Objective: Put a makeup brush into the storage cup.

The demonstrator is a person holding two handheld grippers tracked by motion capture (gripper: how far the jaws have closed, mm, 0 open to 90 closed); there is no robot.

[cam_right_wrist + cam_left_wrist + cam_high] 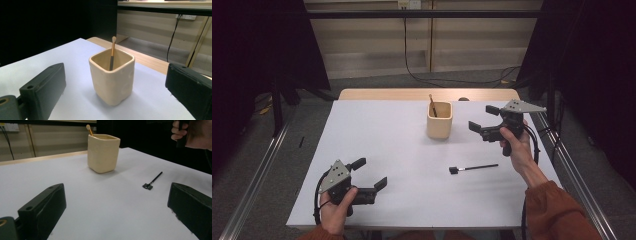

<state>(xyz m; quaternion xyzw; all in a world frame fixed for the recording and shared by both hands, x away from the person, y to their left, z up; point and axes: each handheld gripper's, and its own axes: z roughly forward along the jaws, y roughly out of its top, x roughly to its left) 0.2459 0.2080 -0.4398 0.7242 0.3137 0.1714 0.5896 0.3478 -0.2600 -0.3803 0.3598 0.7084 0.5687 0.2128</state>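
A white rectangular table (377, 150) carries a cream square ceramic cup (439, 120) holding a thin wooden-handled brush (432, 105). The right gripper (484, 119), beside the cup, and the left gripper (370, 173), near the table's front edge, both gape wide, empty. A small black flat-headed brush (473, 168) lies flat in front of the cup.

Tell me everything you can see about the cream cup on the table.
The cream cup is squarish with rounded corners and thick walls, and looks like matte ceramic, with shallow dents on its side. It stands upright on the white table, toward the far edge, open at the top. One thin brush with a pale tip and a wooden and dark handle leans inside against its rim. No gripper touches the cup; the right gripper hovers beside it, open.
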